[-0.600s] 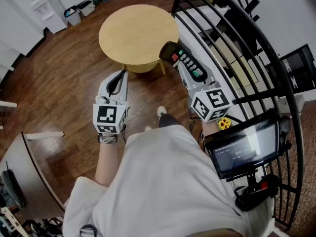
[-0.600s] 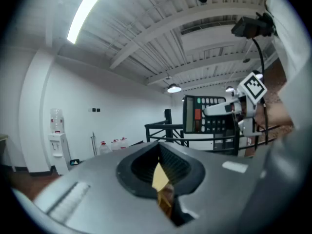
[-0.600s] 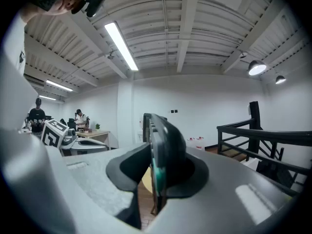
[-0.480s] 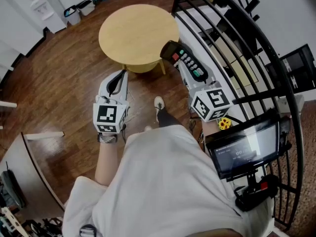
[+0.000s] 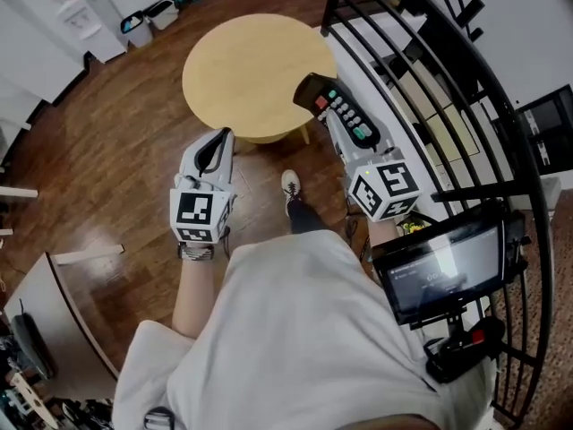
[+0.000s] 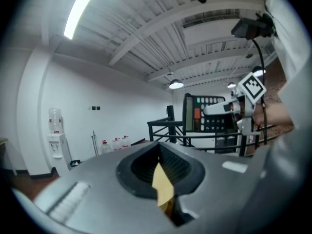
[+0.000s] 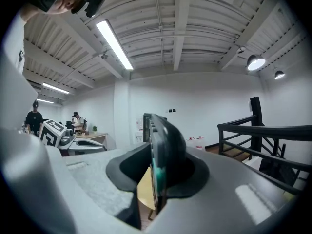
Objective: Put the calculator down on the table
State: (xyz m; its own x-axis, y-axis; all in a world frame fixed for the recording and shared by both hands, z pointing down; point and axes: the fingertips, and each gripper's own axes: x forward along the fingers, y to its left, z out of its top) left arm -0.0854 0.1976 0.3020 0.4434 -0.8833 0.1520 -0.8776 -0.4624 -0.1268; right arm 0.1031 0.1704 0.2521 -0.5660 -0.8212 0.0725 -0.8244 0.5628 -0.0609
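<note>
Head view: right tool (image 5: 347,135) clamps calculator (image 5: 328,102) by the surface (image 5: 242,65) edge; early release risks a drop to the floor (image 5: 107,159). Left tool (image 5: 221,141) closed, empty.

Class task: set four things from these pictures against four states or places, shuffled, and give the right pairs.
1 black calculator with coloured keys
2 round pale wooden table
3 left gripper
4 black metal railing

A shut, empty
B on the brown wooden floor
C clamped in the right gripper
D at the person's right

Pairs: 1-C, 2-B, 3-A, 4-D
</note>
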